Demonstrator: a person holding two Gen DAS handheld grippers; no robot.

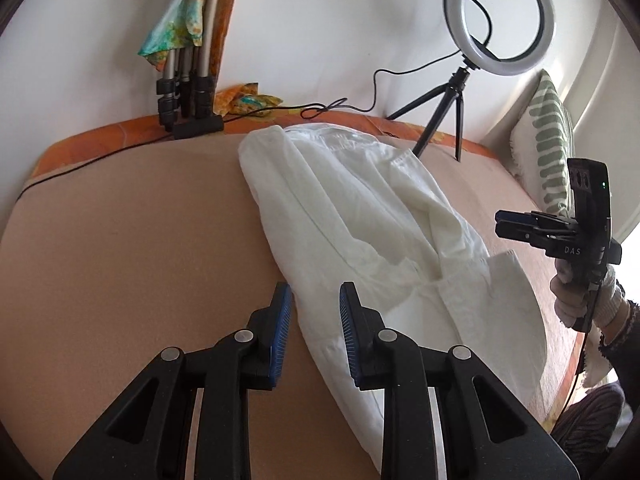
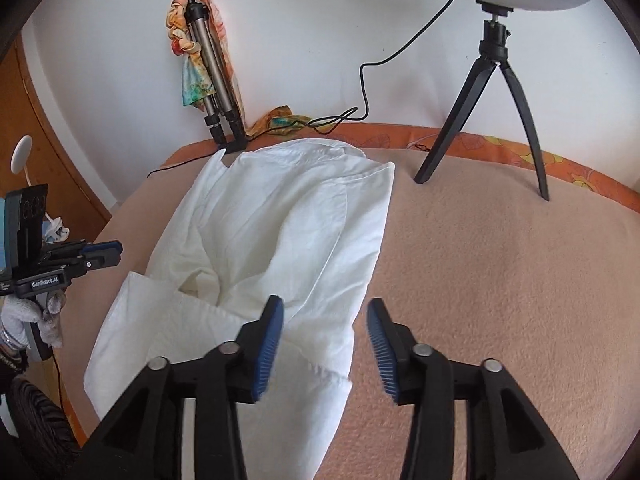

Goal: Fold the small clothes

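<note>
A white garment (image 1: pixel 360 216) lies partly folded lengthwise on a peach blanket (image 1: pixel 140 240), with a loose flap toward the near right. In the left wrist view my left gripper (image 1: pixel 316 300) is open and empty, its fingers astride the garment's near left edge. My right gripper (image 1: pixel 516 222) shows at the right, held above the blanket beside the garment. In the right wrist view the garment (image 2: pixel 280 232) runs away from me; my right gripper (image 2: pixel 326 320) is open and empty over its near right edge. The left gripper (image 2: pixel 100 254) shows at the left edge.
A ring light on a black tripod (image 1: pixel 452 96) stands at the far right of the blanket, its cable trailing along the wall. A folded metal tripod with a colourful scarf (image 1: pixel 184 52) leans at the back. A striped cushion (image 1: pixel 548 148) lies far right. A wooden door (image 2: pixel 36 128) is at left.
</note>
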